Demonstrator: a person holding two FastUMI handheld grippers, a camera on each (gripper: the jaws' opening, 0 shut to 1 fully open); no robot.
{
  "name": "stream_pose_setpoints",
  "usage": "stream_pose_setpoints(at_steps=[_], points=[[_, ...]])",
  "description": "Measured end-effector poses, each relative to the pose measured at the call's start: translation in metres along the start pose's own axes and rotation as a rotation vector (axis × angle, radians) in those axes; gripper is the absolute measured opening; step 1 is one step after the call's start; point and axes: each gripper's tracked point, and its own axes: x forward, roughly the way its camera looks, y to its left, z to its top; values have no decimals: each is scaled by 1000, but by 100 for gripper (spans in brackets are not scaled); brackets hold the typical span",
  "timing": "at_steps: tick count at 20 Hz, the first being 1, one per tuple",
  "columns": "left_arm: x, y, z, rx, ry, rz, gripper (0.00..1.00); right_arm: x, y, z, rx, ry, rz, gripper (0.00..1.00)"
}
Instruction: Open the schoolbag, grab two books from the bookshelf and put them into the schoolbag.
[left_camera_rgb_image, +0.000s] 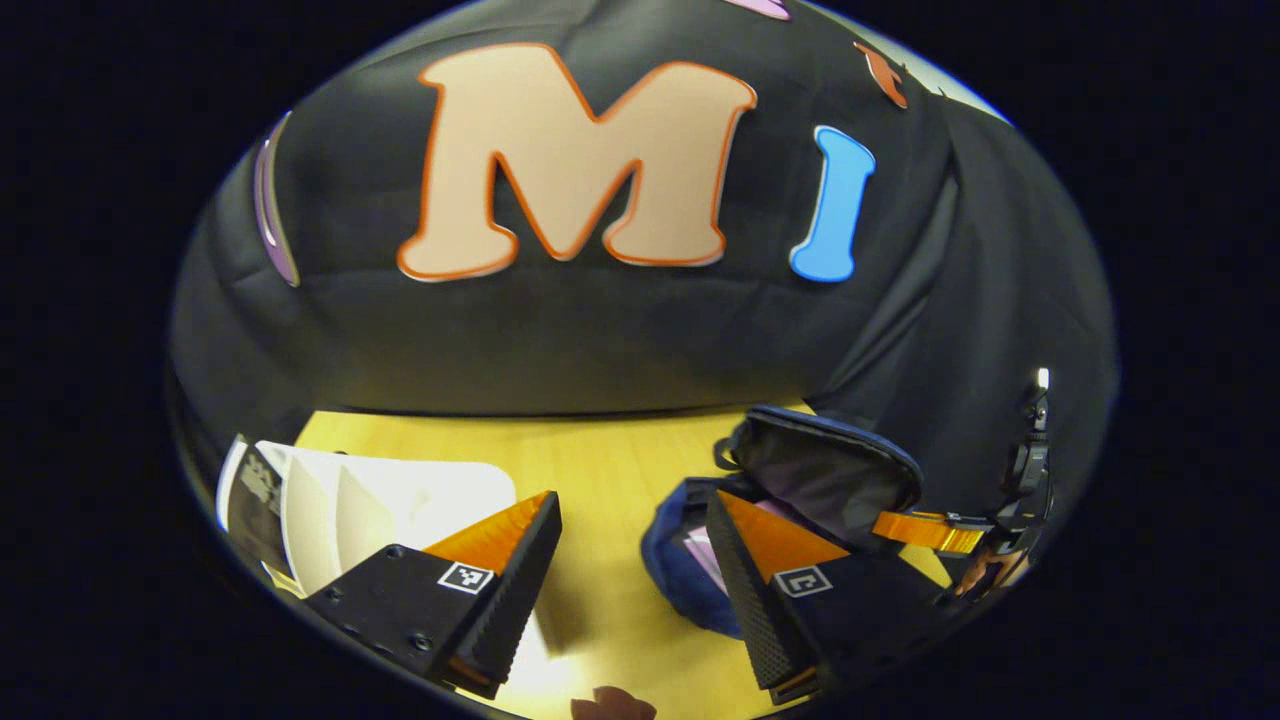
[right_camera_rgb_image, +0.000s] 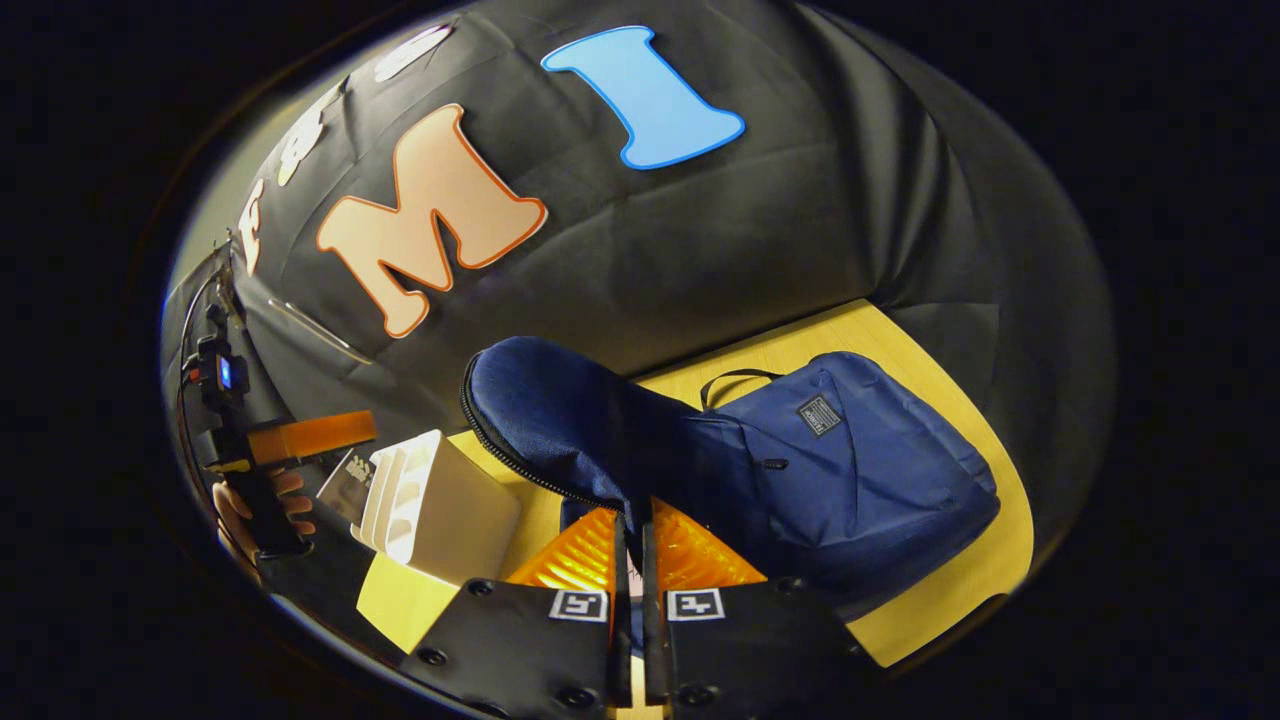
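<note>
The blue schoolbag (right_camera_rgb_image: 860, 480) lies on the yellow table with its zip undone and its flap (right_camera_rgb_image: 550, 400) lifted. My right gripper (right_camera_rgb_image: 628, 520) is shut on the flap's edge and holds it up; it also appears beside the bag's opening (left_camera_rgb_image: 915, 530). Inside the open schoolbag (left_camera_rgb_image: 810, 470) something pale pink (left_camera_rgb_image: 702, 555) lies flat. My left gripper (left_camera_rgb_image: 630, 560) hangs open and empty over the table between bag and bookshelf. The white bookshelf (left_camera_rgb_image: 350, 510) stands to its left with a dark book (left_camera_rgb_image: 255, 495) in it.
The yellow table (left_camera_rgb_image: 600, 460) runs back to the black cloth wall. A hand (right_camera_rgb_image: 262, 515) holds the left gripper (right_camera_rgb_image: 310, 435) beyond the bookshelf (right_camera_rgb_image: 445, 515). A book (right_camera_rgb_image: 345, 482) leans at the shelf's far side.
</note>
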Motion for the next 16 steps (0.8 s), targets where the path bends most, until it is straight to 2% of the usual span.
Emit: stream_pose_setpoints(at_steps=[6,8,12,16], points=[[-24,135,2,-5,-11,195,85,1,1,0,0,3,-10,8],[-34,169,-4,-8,15,216,86,1,0,-1,6,8,-10,8],[-54,247,-15,42,81,306,86,0,1,2,5,4,-14,8],[-62,297,-25,14,126,327,85,0,0,0,15,13,-13,8]])
